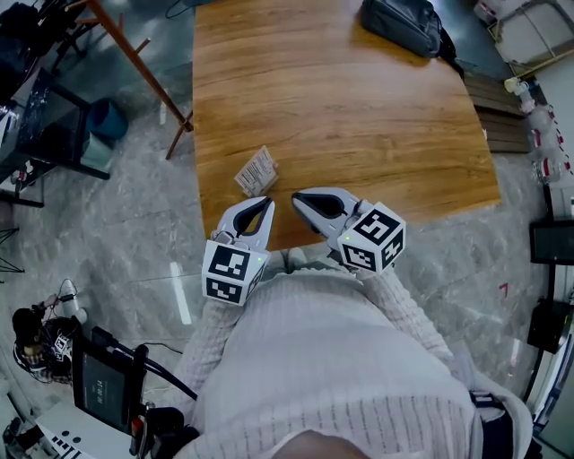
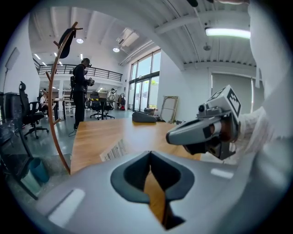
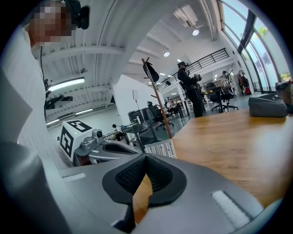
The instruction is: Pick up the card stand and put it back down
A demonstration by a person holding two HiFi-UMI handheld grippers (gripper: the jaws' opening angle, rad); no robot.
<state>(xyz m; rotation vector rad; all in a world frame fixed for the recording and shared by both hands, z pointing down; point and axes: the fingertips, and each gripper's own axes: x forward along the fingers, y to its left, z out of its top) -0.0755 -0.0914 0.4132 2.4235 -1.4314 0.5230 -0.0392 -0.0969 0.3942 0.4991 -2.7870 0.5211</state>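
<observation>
Card stand (image 1: 256,171) rests on the wooden table (image 1: 359,108) close to its near edge, untouched, just ahead of both tools. Left gripper (image 1: 267,204) and right gripper (image 1: 297,197) hover side by side at that edge, each with jaws pressed together on nothing (only tabletop shows behind them). Held this low and near, they look poised for a pick not yet begun; the jaws must part first.

Small white printed card stand (image 1: 256,171): print too small to read; in gripper views lower part hidden behind grey bodies of left gripper (image 1: 268,203) and right gripper (image 1: 297,198). Dark grey soft bag (image 1: 404,24): top cut off by head view's upper edge. Brown wooden table (image 1: 341,108): near edge hidden behind grippers.
</observation>
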